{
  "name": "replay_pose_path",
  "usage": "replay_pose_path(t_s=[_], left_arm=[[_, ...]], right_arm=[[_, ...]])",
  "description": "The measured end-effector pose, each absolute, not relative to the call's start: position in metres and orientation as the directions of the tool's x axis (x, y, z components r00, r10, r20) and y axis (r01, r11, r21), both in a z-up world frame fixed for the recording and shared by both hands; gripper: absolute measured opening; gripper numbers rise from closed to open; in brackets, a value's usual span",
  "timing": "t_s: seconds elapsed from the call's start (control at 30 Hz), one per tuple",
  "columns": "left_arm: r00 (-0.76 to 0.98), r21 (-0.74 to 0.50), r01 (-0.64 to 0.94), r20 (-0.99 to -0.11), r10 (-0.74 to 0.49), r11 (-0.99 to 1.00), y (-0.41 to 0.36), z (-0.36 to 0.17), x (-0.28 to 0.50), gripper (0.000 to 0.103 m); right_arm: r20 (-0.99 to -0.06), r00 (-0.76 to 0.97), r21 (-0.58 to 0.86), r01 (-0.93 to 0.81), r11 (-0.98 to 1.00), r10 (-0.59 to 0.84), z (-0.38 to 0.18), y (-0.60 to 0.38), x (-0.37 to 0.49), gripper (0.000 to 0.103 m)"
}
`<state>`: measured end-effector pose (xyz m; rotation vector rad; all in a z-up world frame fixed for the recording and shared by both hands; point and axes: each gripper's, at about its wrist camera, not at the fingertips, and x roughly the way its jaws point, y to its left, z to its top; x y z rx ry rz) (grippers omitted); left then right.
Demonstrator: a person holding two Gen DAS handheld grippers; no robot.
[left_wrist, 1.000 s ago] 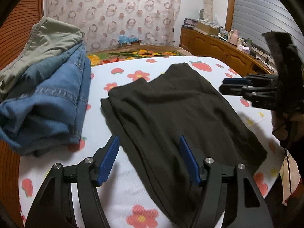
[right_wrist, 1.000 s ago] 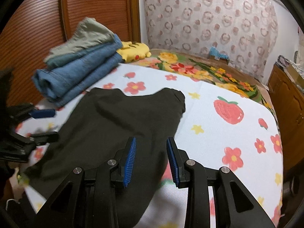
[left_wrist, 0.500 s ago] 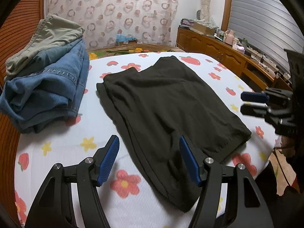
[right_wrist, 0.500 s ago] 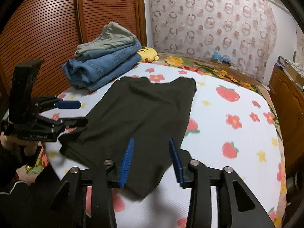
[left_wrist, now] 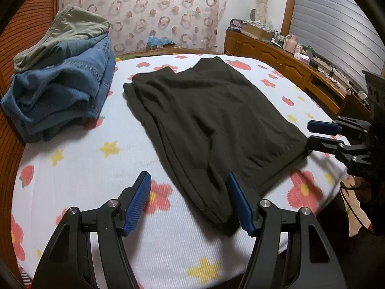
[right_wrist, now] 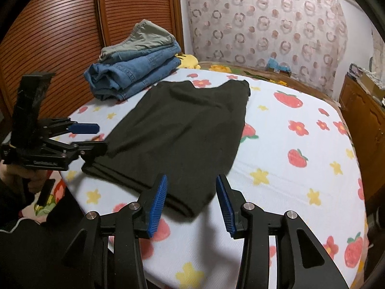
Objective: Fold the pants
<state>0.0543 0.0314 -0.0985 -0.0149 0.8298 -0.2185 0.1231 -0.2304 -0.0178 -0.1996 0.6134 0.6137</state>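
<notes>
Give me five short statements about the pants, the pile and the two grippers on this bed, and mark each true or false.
1. The flat black fabric pants lie spread on the flower-printed white bedsheet. True.
2. The stack of folded blue denim jeans lies on top of the black pants. False: it sits beside them, near the wooden slatted wall.
3. The left gripper is clamped on the pants. False: its fingers stand apart with nothing pinched.
4. An olive-green garment tops the jeans stack. True.
5. The right gripper holds the pants off the sheet. False: its fingers are apart and grip nothing.
</notes>
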Motion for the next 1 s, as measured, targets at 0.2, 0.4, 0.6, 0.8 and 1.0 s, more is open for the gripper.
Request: replay_pose_path(t_s=[0.2, 0.4, 0.6, 0.8, 1.0], left_arm=[[0.643, -0.135, 0.206, -0.728, -0.238, 0.969, 0.027, -0.104, 0.041, 0.061], [0.641, -0.149, 0.24, -0.717, -0.272, 0.959, 0.02, -0.101, 0.036, 0.033], [0.658, -0.137, 0.256, -0.701, -0.276, 0.957, 0.017, -0.091, 0.03, 0.016], [0.67, -0.128, 0.265, -0.689, -0.278, 0.956, 0.017, -0.077, 0.02, 0.015], [0.639, -0.122, 0.252, -0.724, -0.259, 0.96, 0.016, -0.091, 0.019, 0.015]], right_arm=[[-0.612, 0.638, 0.011, -0.584, 0.811, 0.468, -0.025, -0.23, 0.123, 0.044], [-0.618, 0.632, 0.012, -0.586, 0.81, 0.467, -0.027, -0.228, 0.123, 0.044], [-0.629, 0.623, 0.011, -0.59, 0.808, 0.464, -0.032, -0.228, 0.125, 0.044], [-0.631, 0.619, 0.024, -0.588, 0.809, 0.468, -0.034, -0.23, 0.126, 0.044], [-0.628, 0.62, 0.026, -0.587, 0.809, 0.47, -0.035, -0.231, 0.125, 0.044]])
